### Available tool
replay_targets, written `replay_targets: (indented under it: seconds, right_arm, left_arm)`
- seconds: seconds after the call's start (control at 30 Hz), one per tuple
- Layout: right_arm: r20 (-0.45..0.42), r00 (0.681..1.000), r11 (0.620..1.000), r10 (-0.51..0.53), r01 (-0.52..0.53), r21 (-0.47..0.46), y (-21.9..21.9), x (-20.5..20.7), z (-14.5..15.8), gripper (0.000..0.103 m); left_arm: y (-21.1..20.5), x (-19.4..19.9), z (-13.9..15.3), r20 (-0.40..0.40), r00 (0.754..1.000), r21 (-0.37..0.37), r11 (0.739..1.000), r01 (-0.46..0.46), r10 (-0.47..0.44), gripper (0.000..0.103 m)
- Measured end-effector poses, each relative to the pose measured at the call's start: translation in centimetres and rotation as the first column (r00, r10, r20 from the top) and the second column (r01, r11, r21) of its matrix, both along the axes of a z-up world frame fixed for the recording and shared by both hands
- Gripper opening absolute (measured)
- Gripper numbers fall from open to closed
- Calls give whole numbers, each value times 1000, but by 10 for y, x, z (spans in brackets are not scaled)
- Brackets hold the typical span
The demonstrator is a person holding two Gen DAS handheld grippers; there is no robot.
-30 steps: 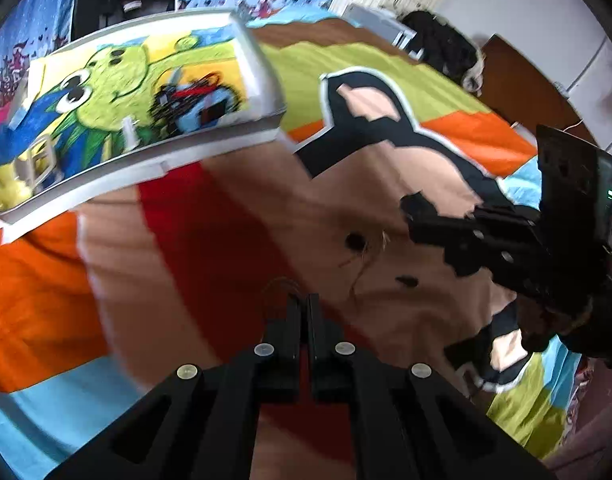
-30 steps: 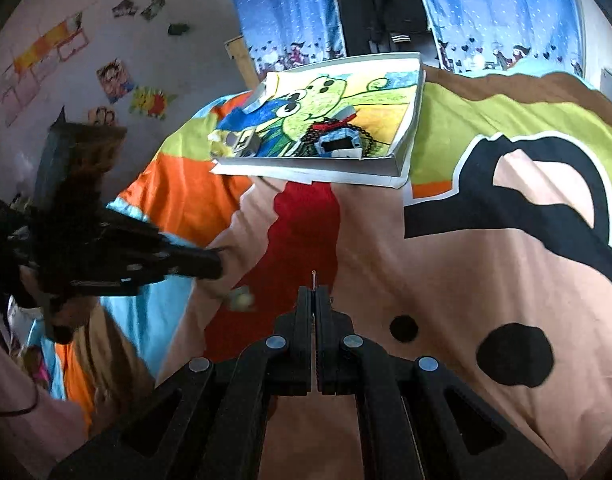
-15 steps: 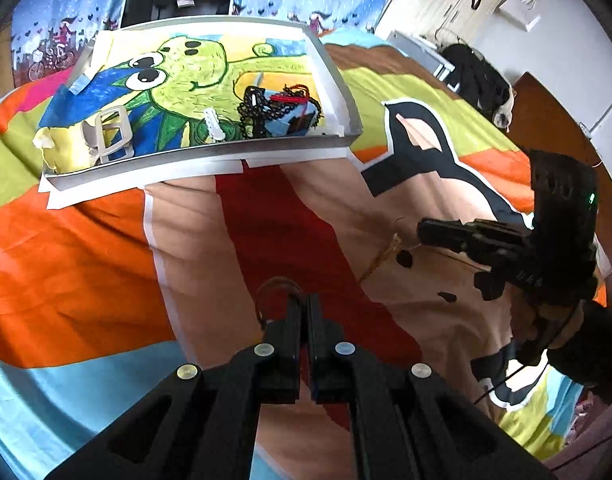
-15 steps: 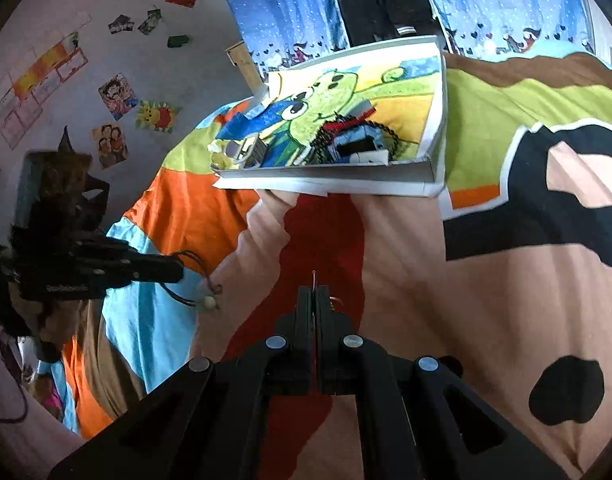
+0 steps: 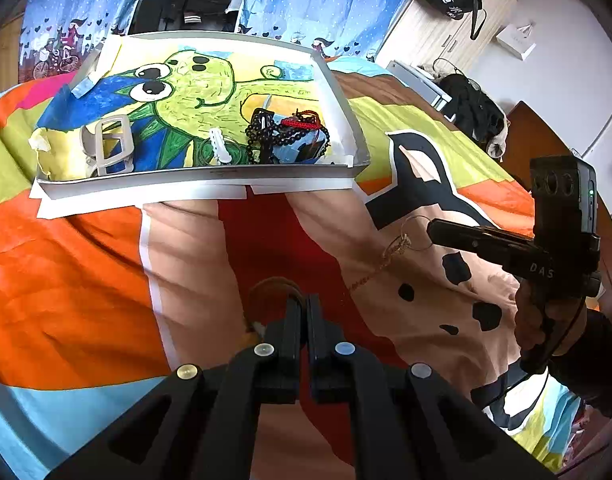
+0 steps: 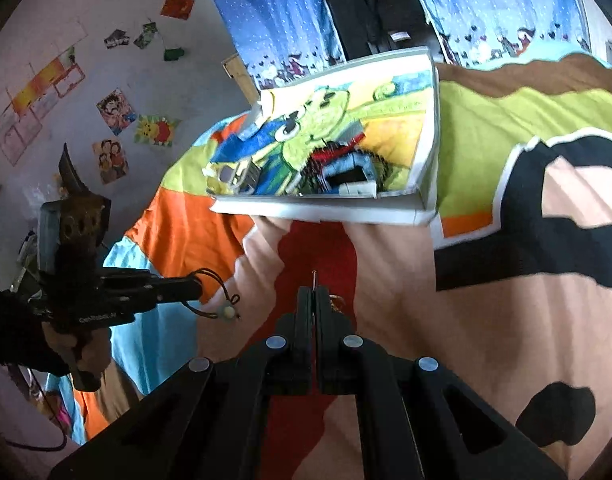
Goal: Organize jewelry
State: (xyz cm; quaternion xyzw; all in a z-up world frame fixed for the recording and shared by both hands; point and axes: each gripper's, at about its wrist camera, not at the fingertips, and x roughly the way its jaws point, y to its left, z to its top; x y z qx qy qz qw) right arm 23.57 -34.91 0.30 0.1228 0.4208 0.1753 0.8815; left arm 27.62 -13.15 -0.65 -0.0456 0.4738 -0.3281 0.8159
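Left tool (image 5: 304,300): brown cord bracelet (image 5: 276,285), looped.

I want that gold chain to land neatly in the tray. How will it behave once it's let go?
Probably floppy: the gold chain dangles slack from the right tongs. Likely light, held by one thin ring. It may pile up or snag the black beads.

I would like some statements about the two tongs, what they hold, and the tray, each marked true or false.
1. The left tongs are shut on a brown cord loop. True.
2. The right tongs carry nothing. False: they pinch a gold chain with a thin ring.
3. The black bead necklace lies inside the tray. True.
4. The tray stands on a bare wooden table. False: it rests on a colourful bedspread.
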Motion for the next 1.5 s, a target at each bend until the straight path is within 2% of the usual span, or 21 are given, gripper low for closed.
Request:
replay_targets:
  seconds: [0.13,0.17,0.27,0.33,0.53,0.63,0.7,0.8,0.83,0.87,1.03,1.17,1.27,1.43,1.5]
  right_arm:
    - [-6,1000,1000,3,-3,-8,1,3,0,2]
    - [-22,1000,999,21,-21,-33,4,4,-3,2]
    - [-66,997,998,42,-44,-33,5,6,-15,2]
    - [-69,997,994,46,-53,-94,7,7,-23,2]
    - [-127,992,980,-14,-12,-198,-7,18,-43,2]
    - [-151,987,976,-46,12,-216,-13,21,-52,3]
    - [-158,986,978,-47,13,-207,-13,18,-54,5]
    - [-158,986,981,-60,28,-194,-12,9,-53,21]
    - [-158,985,984,-62,34,-176,-12,6,-52,29]
    - [-163,985,988,-55,30,-153,-12,3,-53,30]
    - [-217,976,988,10,-43,-146,5,0,-69,30]
    - [-284,959,998,14,-31,-56,8,3,-84,30]
    - [-343,939,1000,-19,25,13,10,6,-102,30]
    - [-354,913,974,-201,225,29,12,11,-115,28]
    - [-354,905,966,-237,258,13,16,15,-117,28]
  left_arm:
    - [-1,-1,-1,-8,1000,-6,1000,2,-2,3]
    - [-1,-2,-1,-11,1000,-7,1000,3,-3,3]
    - [-2,-3,-1,-11,1000,-12,1000,5,-6,3]
    - [-4,-3,-2,-13,1000,-11,1000,6,-6,3]
    - [-10,-1,-4,-23,1000,-20,1000,12,-13,3]
    - [-13,0,-8,-29,999,-21,1000,14,-15,3]
    - [-15,2,-13,-37,999,-27,1000,13,-14,3]
    - [-19,6,-23,-57,998,-38,999,8,-10,3]
    - [-21,8,-28,-67,998,-41,999,6,-9,3]
    - [-22,9,-32,-74,997,-42,999,6,-9,3]
    - [-29,12,-47,-112,994,-49,999,12,-18,3]
    - [-31,12,-52,-118,993,-52,998,26,-32,3]
    - [-30,13,-54,-118,992,-53,998,26,-32,3]
    - [-30,16,-58,-128,991,-45,999,19,-25,3]
    - [-30,16,-60,-133,991,-44,999,20,-25,3]
